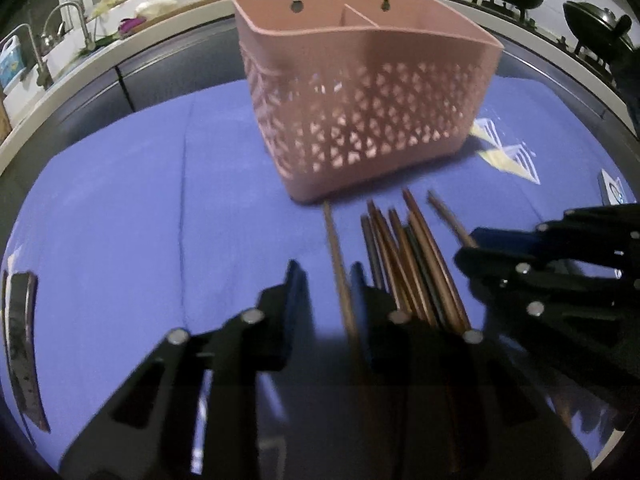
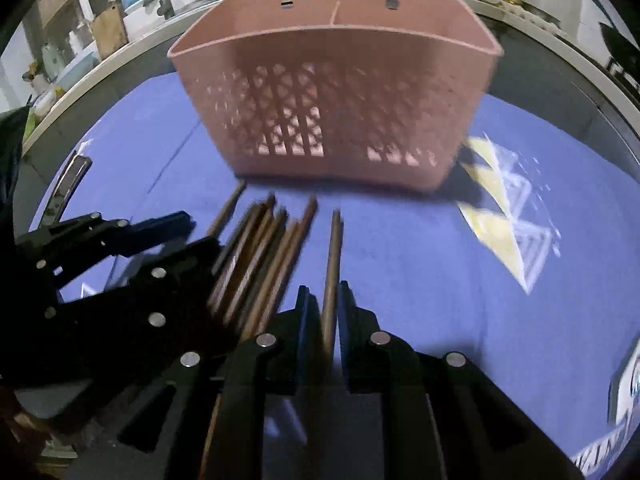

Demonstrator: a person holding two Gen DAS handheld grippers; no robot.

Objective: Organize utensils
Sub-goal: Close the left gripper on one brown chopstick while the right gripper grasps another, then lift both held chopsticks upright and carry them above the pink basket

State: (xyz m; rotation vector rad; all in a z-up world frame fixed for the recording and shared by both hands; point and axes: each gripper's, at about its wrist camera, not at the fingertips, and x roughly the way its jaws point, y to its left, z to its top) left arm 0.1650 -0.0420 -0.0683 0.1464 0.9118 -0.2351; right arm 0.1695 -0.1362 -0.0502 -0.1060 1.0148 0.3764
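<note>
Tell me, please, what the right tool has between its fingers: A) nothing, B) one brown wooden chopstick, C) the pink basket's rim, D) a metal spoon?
B: the right tool is closed on one brown wooden chopstick, set apart from the bundle of chopsticks before the pink perforated plastic basket.

Brown wooden chopsticks [image 1: 416, 264] lie fanned on the blue cloth just before an upright, two-compartment pink lattice basket [image 1: 360, 92].
</note>
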